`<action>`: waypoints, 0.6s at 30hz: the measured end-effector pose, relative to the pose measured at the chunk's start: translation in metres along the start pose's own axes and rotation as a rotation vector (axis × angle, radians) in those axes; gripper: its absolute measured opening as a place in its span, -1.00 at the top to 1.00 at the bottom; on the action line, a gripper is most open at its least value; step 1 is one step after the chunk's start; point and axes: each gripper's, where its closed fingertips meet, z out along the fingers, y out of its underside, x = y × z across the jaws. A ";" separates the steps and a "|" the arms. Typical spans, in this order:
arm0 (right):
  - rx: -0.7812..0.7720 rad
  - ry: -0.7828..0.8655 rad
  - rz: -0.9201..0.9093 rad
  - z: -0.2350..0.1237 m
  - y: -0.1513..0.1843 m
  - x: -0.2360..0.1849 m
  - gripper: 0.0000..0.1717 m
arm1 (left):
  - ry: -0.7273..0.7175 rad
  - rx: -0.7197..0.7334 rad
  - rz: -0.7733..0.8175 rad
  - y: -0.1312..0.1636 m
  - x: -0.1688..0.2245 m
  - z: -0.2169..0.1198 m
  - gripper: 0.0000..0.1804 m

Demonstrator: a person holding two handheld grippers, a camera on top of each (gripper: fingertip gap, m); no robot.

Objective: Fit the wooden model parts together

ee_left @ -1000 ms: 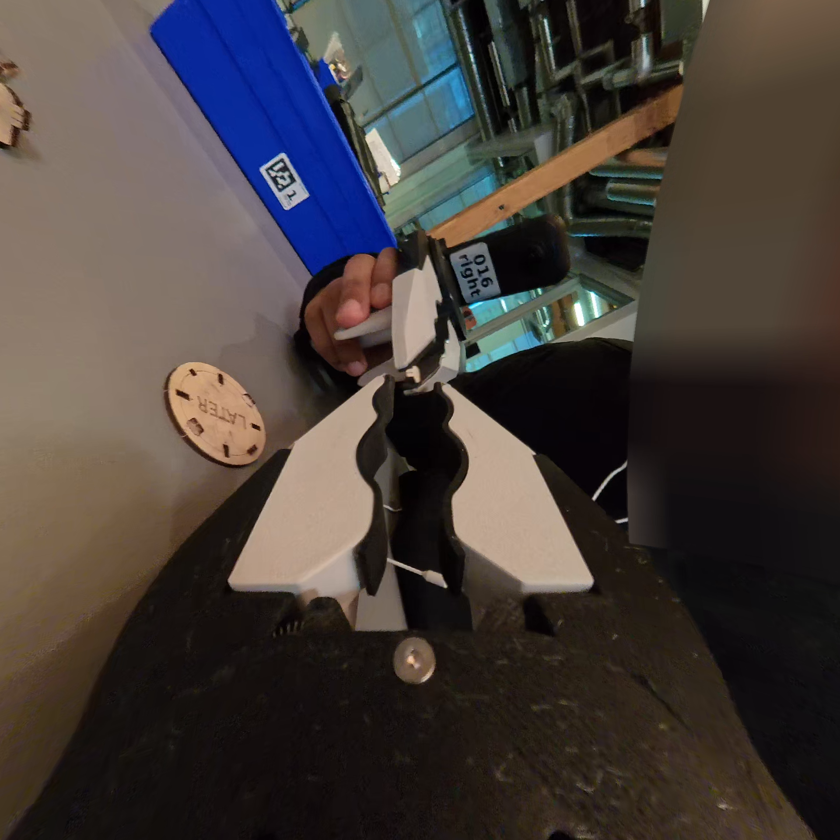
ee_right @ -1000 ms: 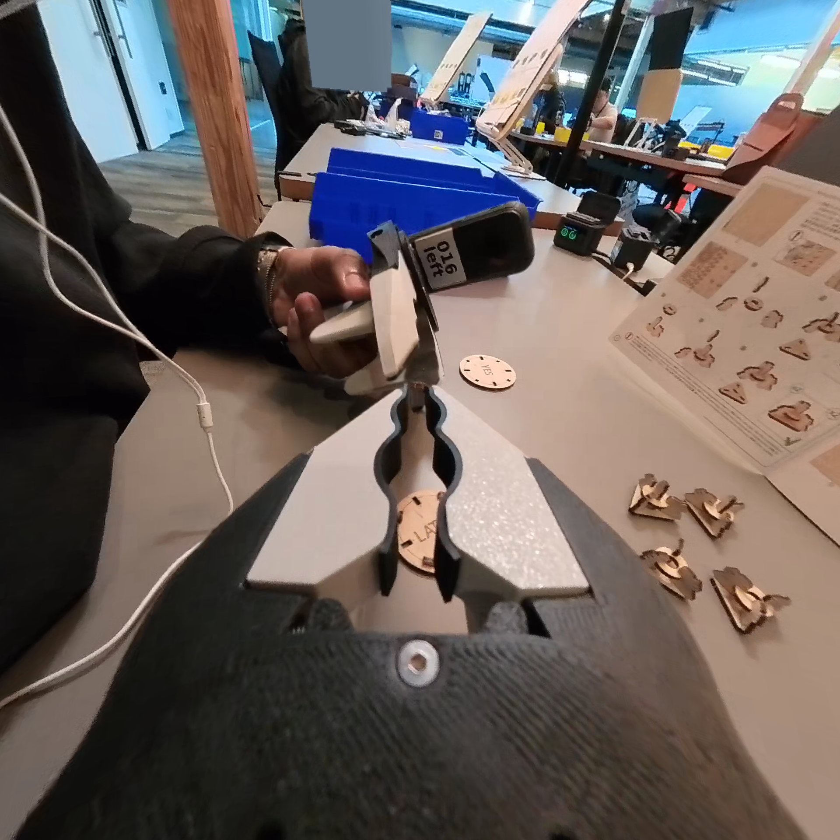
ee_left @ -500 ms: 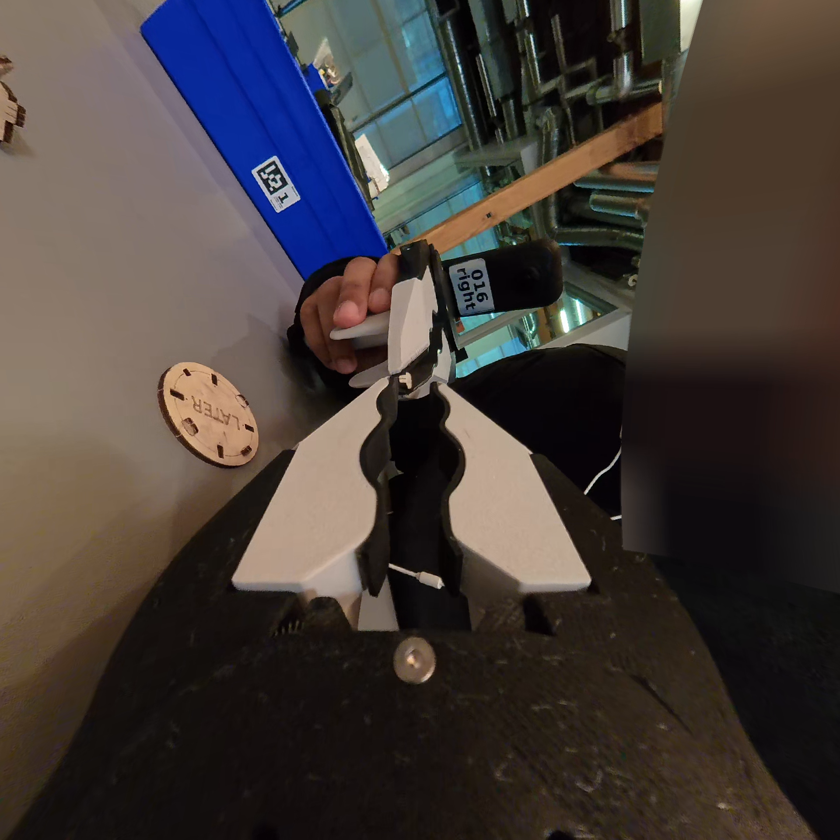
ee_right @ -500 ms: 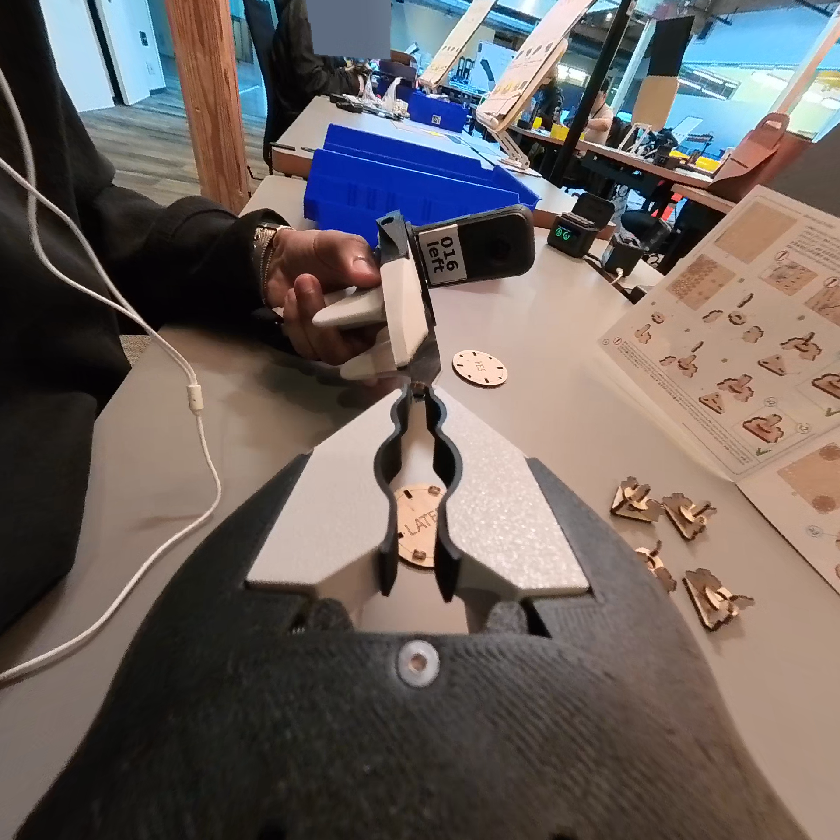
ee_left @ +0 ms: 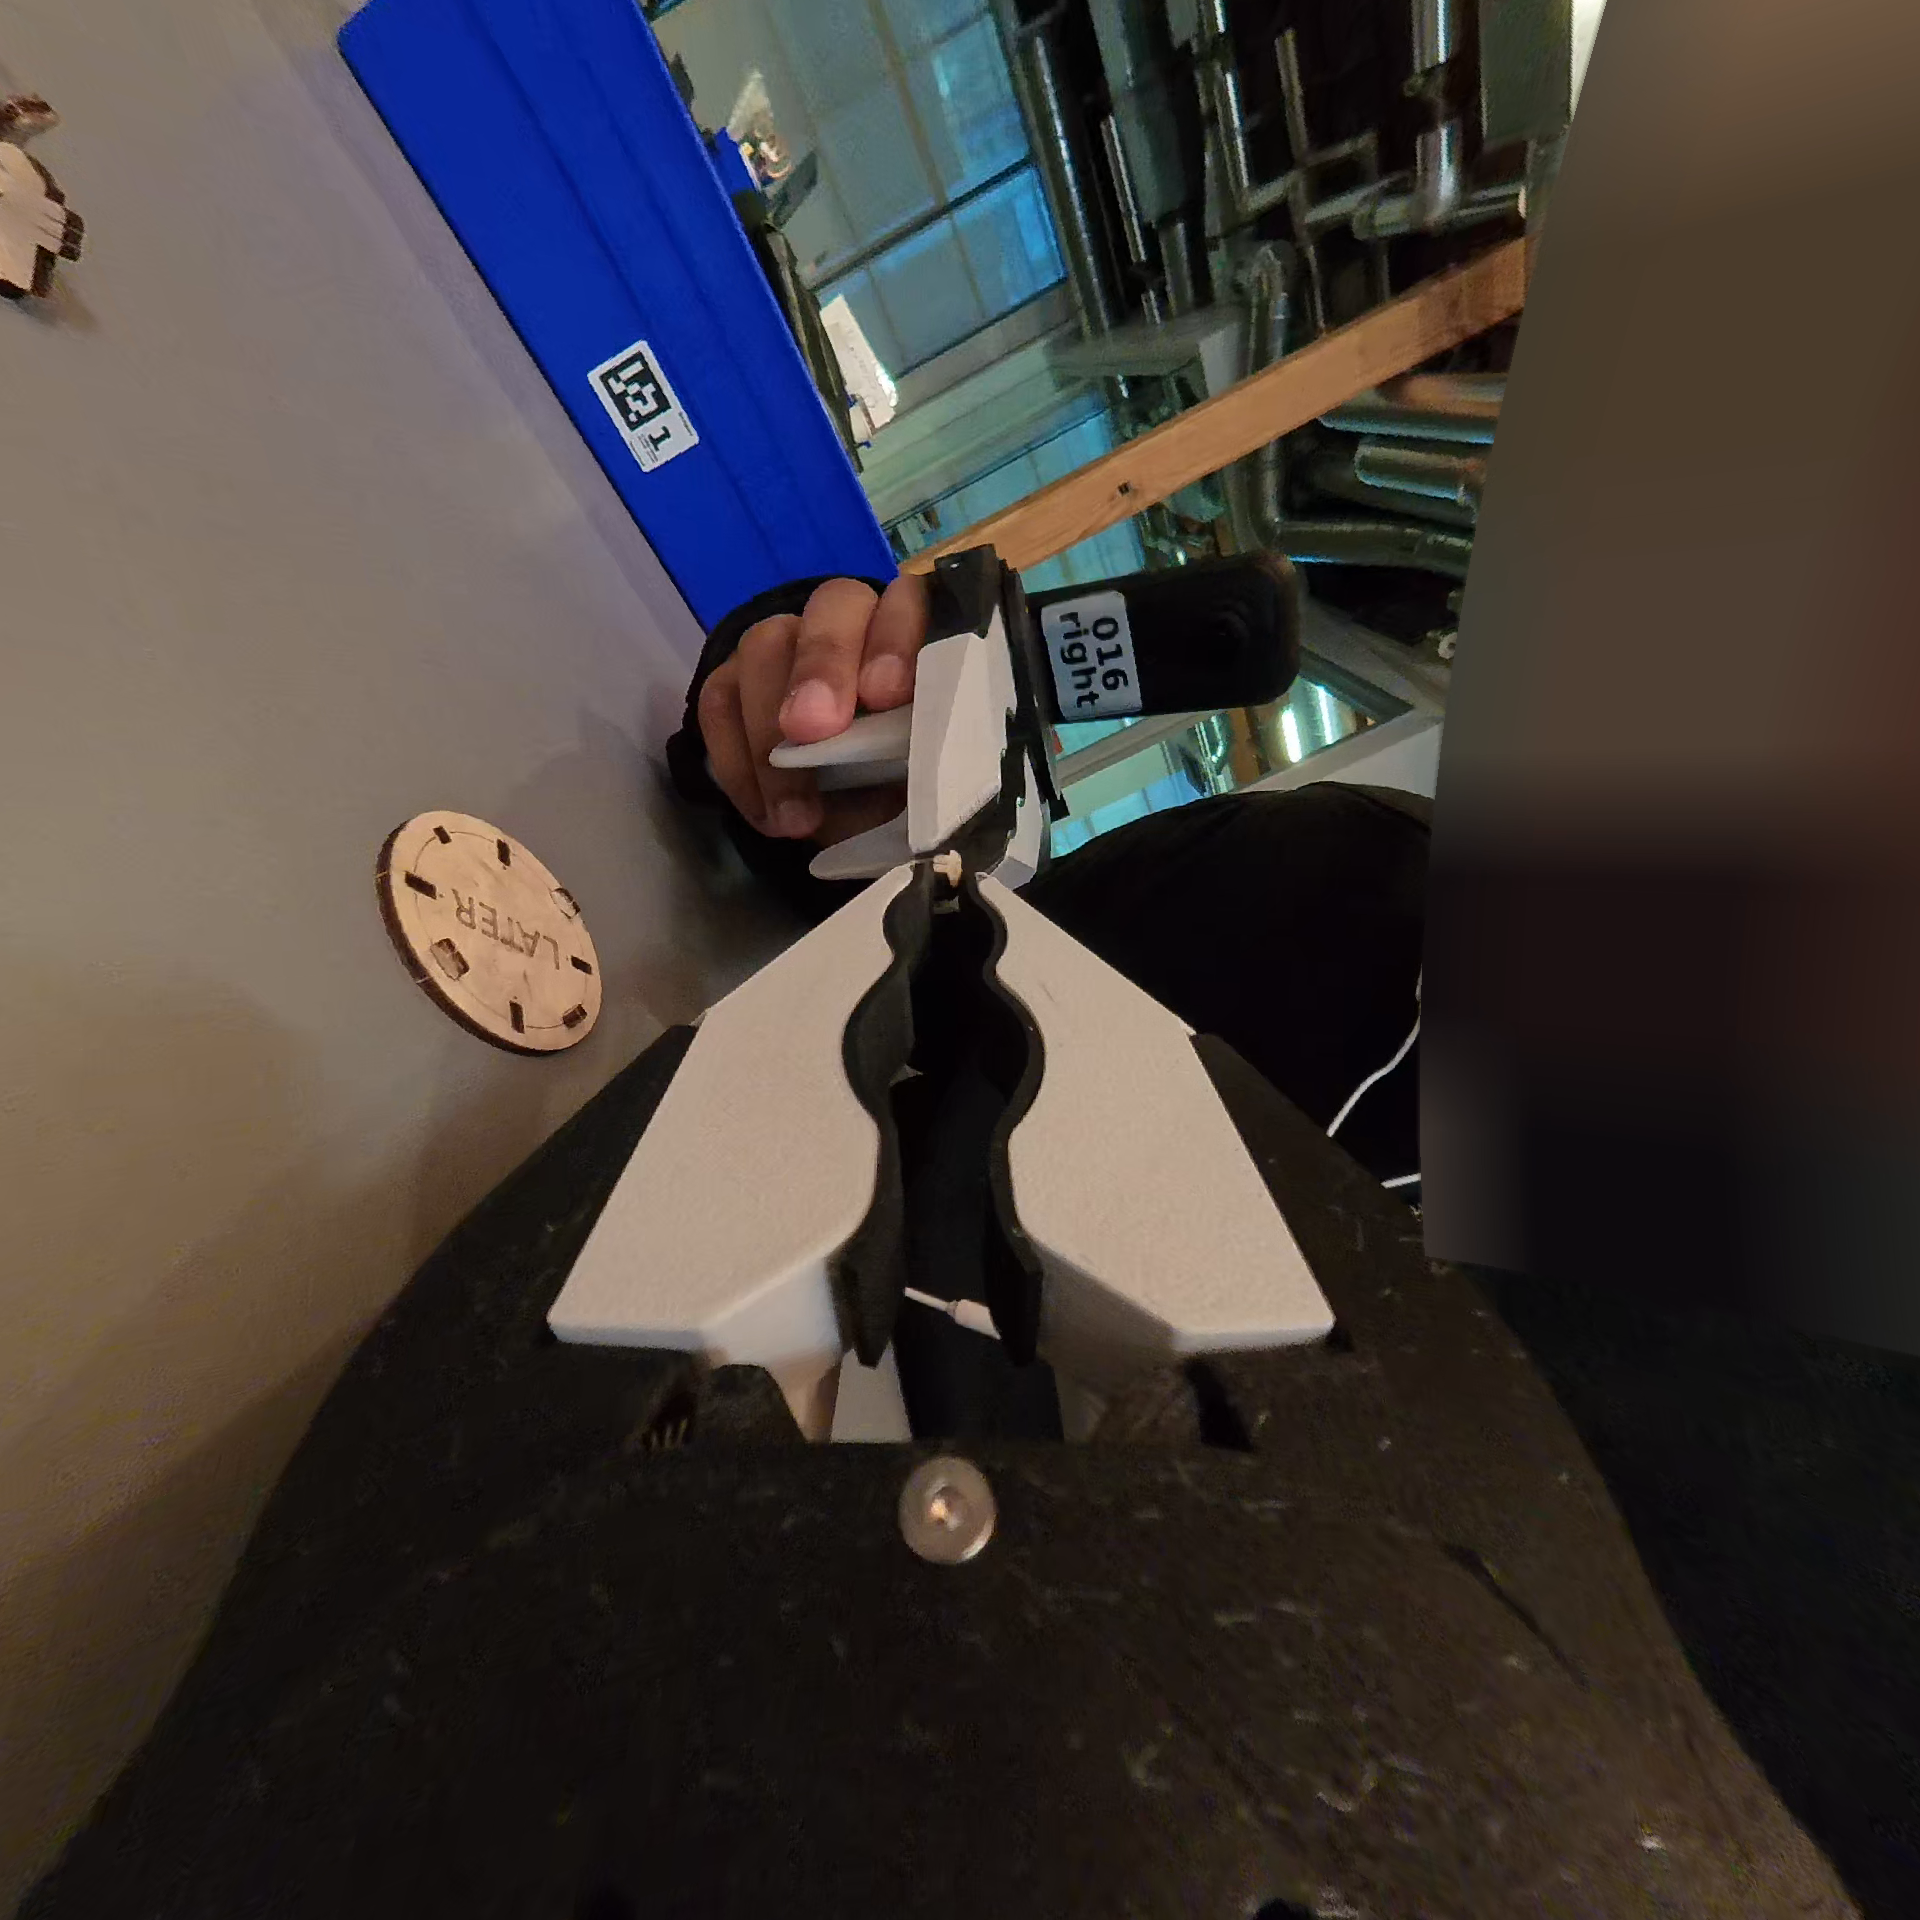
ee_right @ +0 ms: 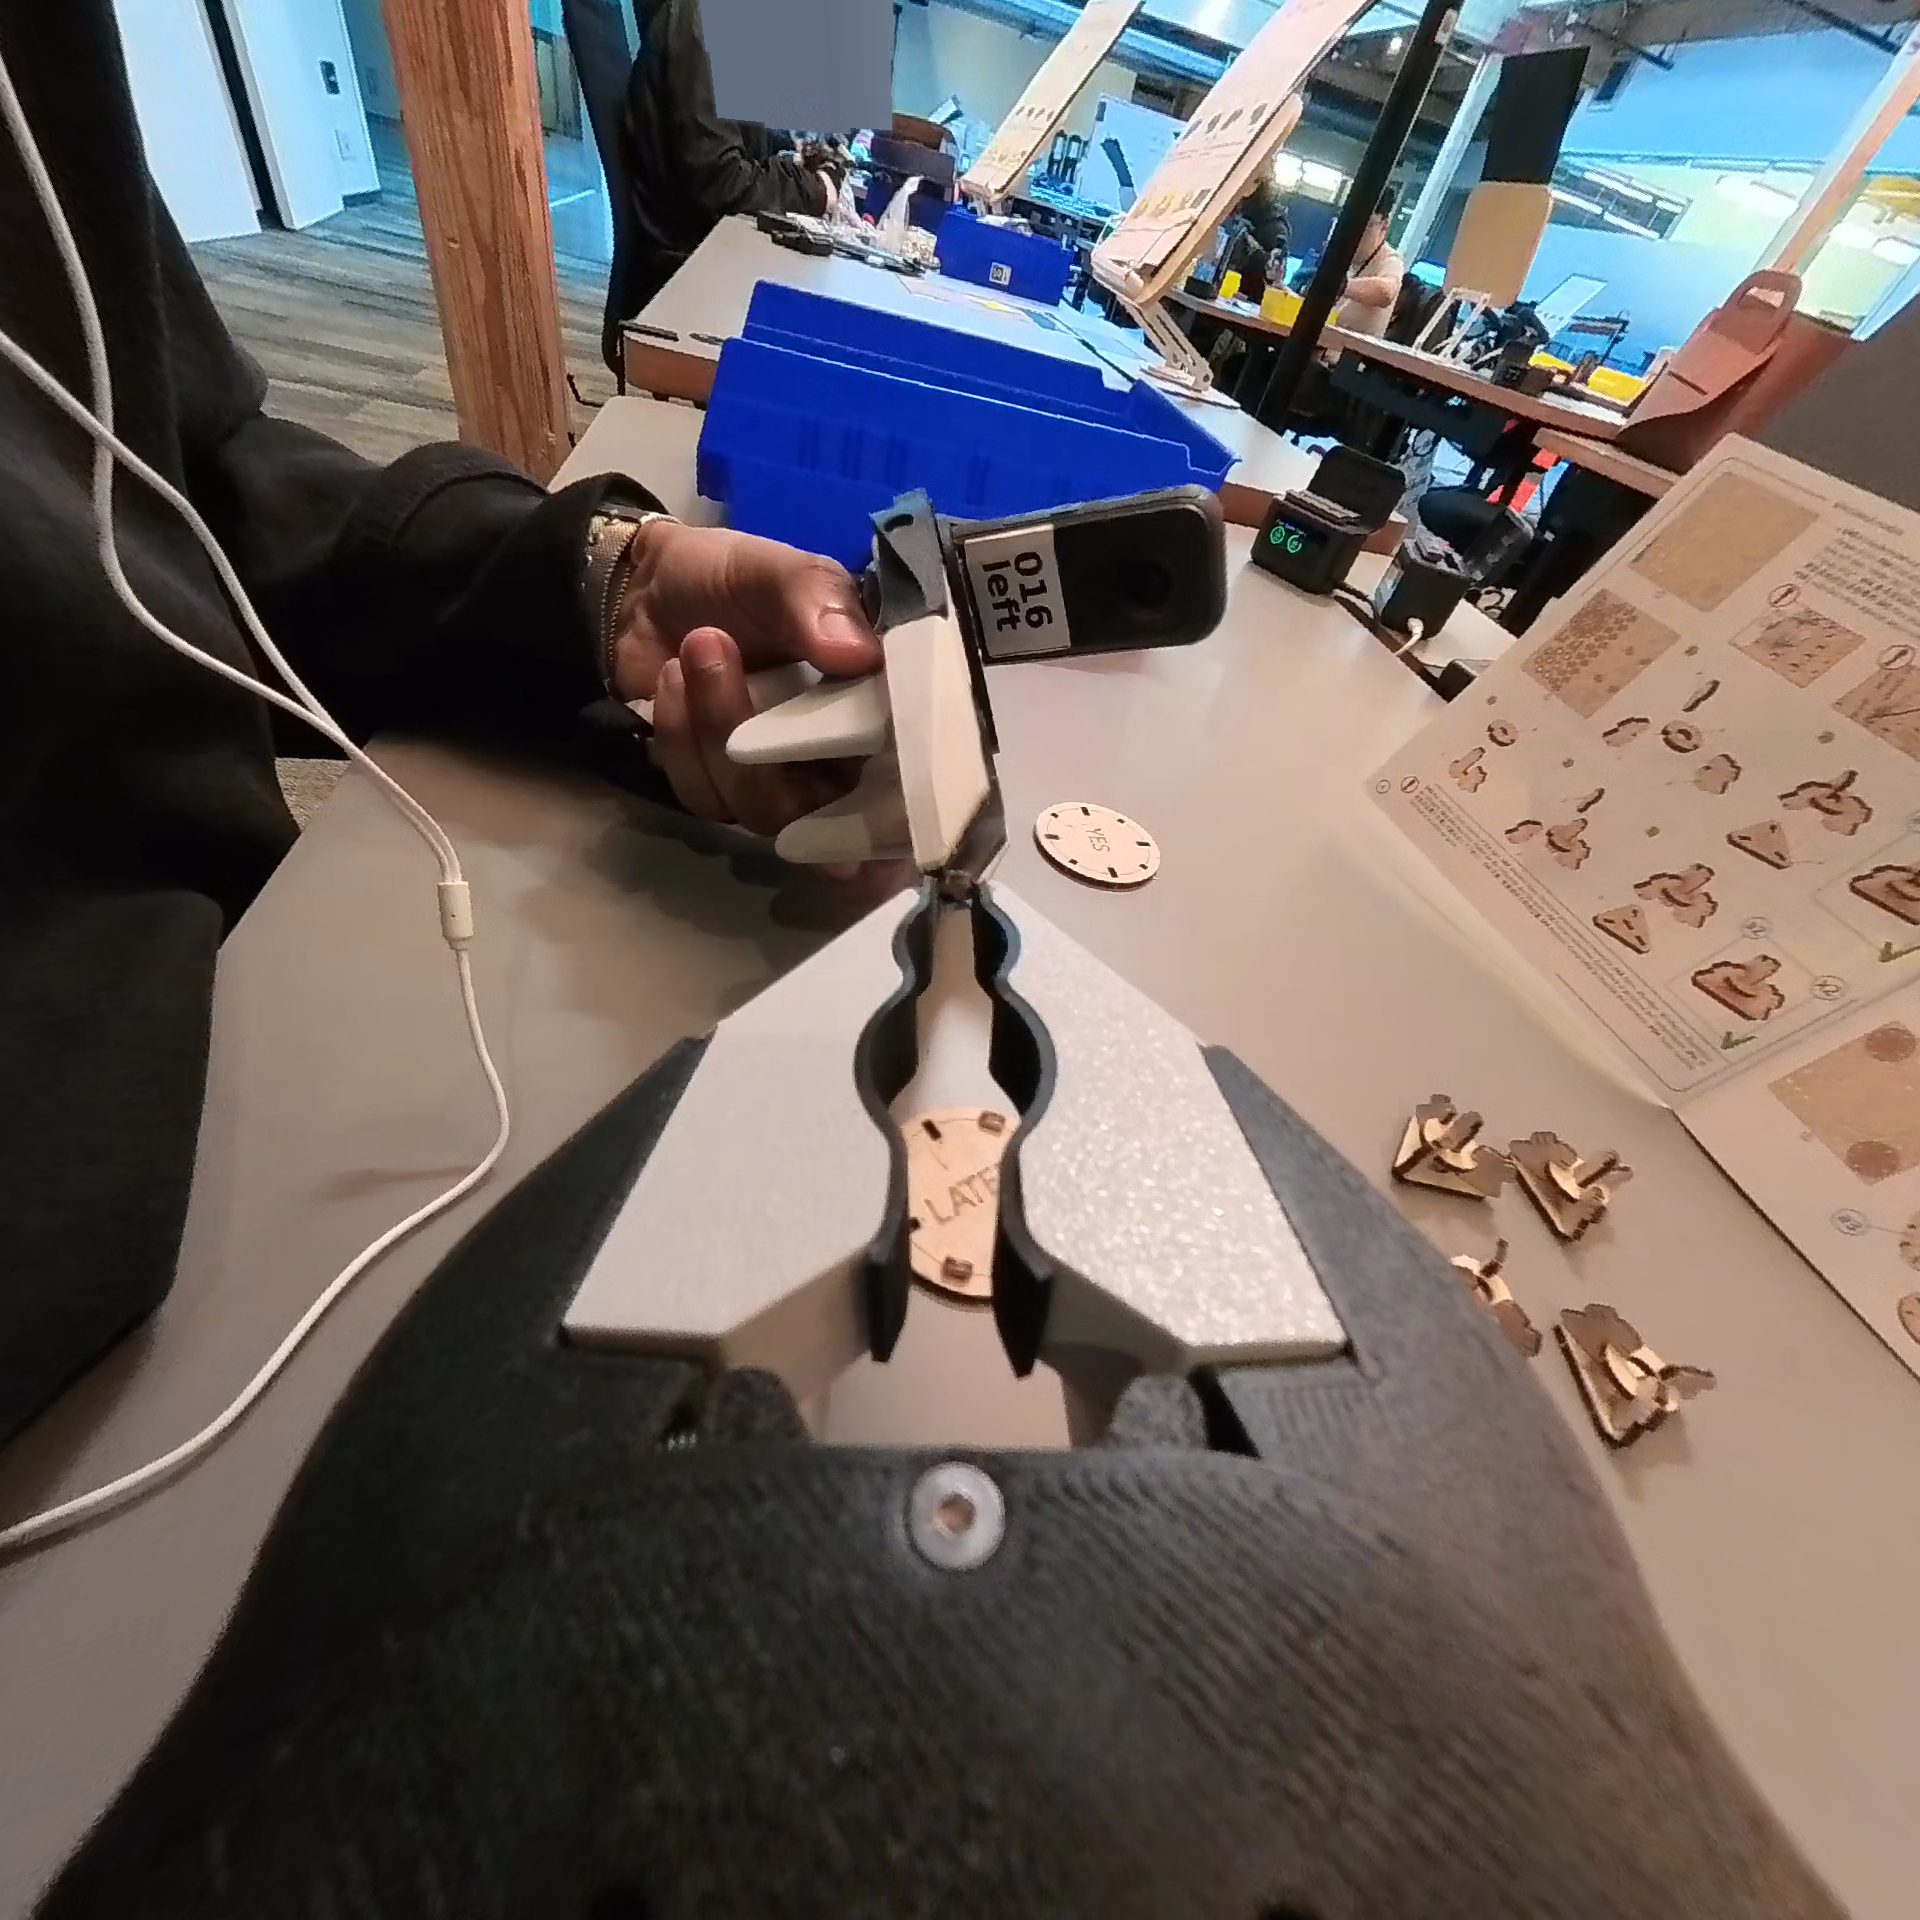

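My two grippers meet tip to tip above the grey table (ee_right: 1257, 997). My left gripper (ee_left: 943, 885) has its jaws closed on a small pale wooden piece (ee_left: 943, 864). My right gripper (ee_right: 951, 906) is shut on the same small piece (ee_right: 954, 883) from the opposite side. The right gripper also shows in the left wrist view (ee_left: 961, 831), held by a hand. The left gripper shows in the right wrist view (ee_right: 961, 862), also held by a hand. A round wooden disc (ee_left: 488, 930) lies on the table under the grippers; it shows between my right fingers (ee_right: 951, 1205).
A second wooden disc (ee_right: 1096, 844) lies farther back. Several small wooden assemblies (ee_right: 1507, 1169) lie at the right beside an instruction sheet (ee_right: 1662, 790). A blue bin (ee_right: 935, 416) stands at the back. A white cable (ee_right: 457, 935) runs at the left. Only a small space, under 4 cm, lies between the two pairs of fingers.
My left gripper's jaws have closed onto the small wooden piece that the right gripper holds. The right gripper has stayed shut on it. Both grippers have shifted only slightly.
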 end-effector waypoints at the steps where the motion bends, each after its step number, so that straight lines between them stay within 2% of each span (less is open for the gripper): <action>1: -0.003 0.004 -0.008 0.000 0.000 0.000 0.95 | -0.001 0.000 -0.001 0.000 0.000 0.000 0.97; 10: -0.033 0.035 -0.060 -0.001 0.003 0.003 1.00 | -0.002 0.017 0.001 -0.003 -0.001 -0.003 1.00; 18: -0.032 0.049 -0.043 0.000 0.004 0.005 0.96 | -0.034 0.027 0.007 -0.005 -0.005 -0.004 1.00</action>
